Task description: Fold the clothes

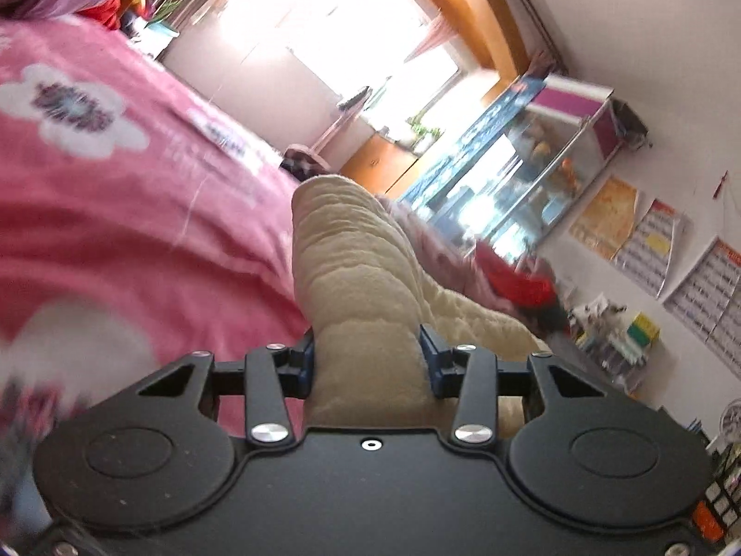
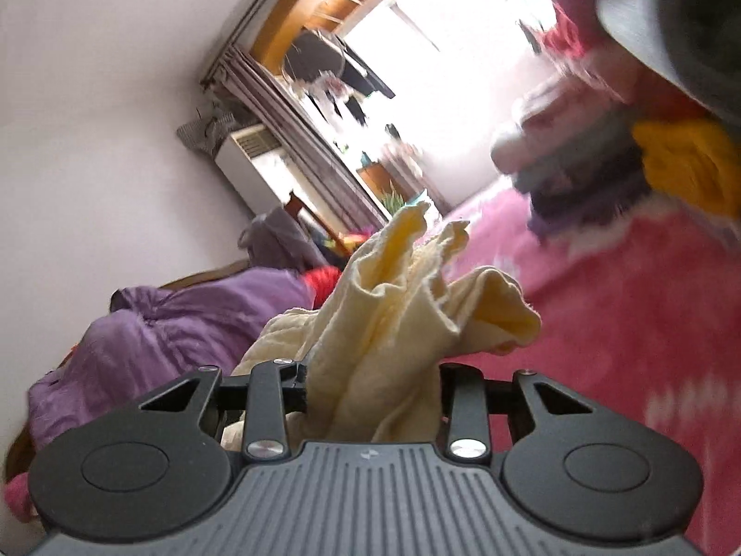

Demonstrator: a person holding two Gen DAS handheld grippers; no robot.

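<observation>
A cream, fleecy garment (image 1: 356, 273) runs in a thick fold away from my left gripper (image 1: 368, 356), whose blue-padded jaws are shut on its near end. In the right wrist view, bunched folds of the same pale yellow garment (image 2: 398, 306) stick up from between the fingers of my right gripper (image 2: 370, 384), which is shut on the cloth. Both views are tilted. The garment hangs over a pink bedspread (image 1: 116, 213) with white flowers, also seen as the pink bedspread (image 2: 602, 324) on the right.
A stack of folded clothes (image 2: 602, 167) in purple, pink and yellow sits on the bed. A purple quilt (image 2: 162, 324) lies at the bed's left. Red cloth (image 1: 514, 278), a glass cabinet (image 1: 532, 171) and a bright window (image 1: 352, 32) stand beyond.
</observation>
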